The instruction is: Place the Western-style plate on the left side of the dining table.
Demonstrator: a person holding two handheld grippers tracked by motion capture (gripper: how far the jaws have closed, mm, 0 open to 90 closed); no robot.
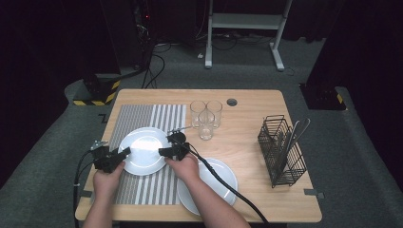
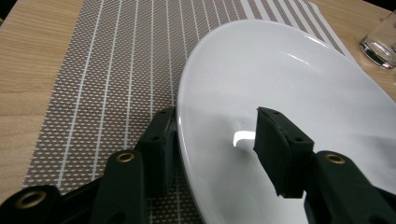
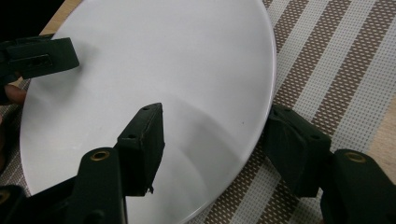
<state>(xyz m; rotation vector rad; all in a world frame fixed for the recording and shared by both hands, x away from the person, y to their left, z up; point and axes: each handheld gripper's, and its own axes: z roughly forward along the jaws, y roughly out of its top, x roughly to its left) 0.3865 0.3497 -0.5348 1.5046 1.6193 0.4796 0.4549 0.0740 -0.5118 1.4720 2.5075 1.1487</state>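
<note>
Two white plates [image 1: 142, 151] [image 1: 223, 178], three glasses [image 1: 206, 124], one striped placemat [image 1: 142, 116] — one wire cutlery rack [image 1: 280, 152], two grippers [image 1: 124, 153] [image 1: 163, 151].

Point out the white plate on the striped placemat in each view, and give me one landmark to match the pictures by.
High view: the white plate lies left of centre, between the left claw and the right claw.
Left gripper view: the plate spreads across the centre and right, its rim between the jaws.
Right gripper view: the plate covers the upper left, its rim between the jaws.
Shared landmark: the striped placemat under the plate.
</note>
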